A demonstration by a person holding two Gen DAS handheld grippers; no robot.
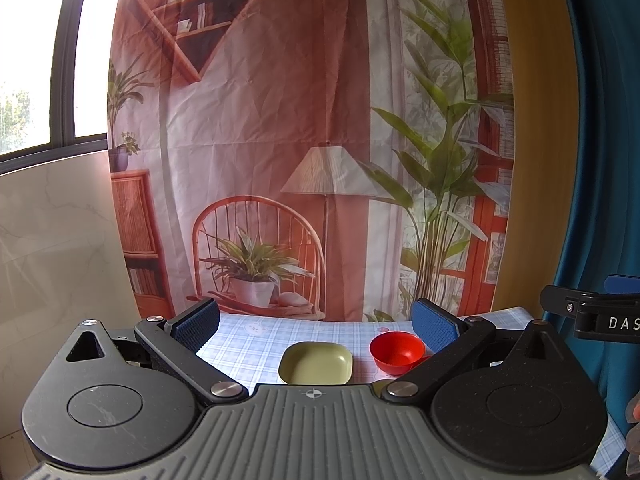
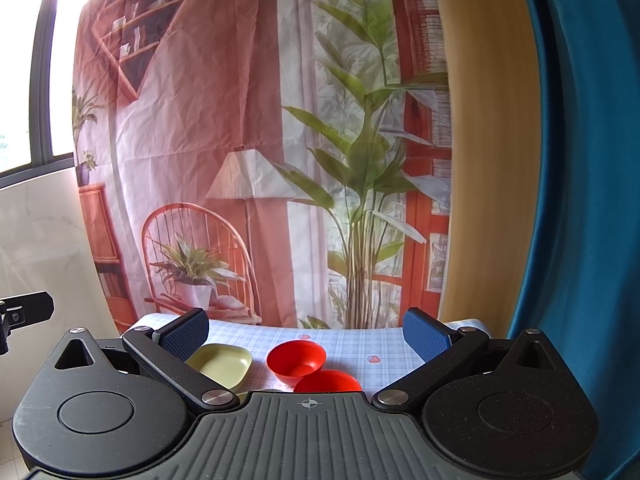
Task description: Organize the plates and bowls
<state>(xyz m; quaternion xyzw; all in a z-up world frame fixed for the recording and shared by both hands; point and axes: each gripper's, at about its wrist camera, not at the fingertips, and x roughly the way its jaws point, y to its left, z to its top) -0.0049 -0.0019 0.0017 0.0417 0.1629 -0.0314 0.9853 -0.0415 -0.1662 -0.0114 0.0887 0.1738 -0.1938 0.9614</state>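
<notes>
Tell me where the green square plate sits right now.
The green square plate lies on the checked tablecloth, just left of the red bowl and apart from it; in the right wrist view it shows beside the left finger of the right gripper.

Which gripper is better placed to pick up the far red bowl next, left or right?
Right, probably. In the right wrist view the red bowl sits near the middle between the open right gripper's fingers. For the open left gripper, it lies off by the right finger.
</notes>
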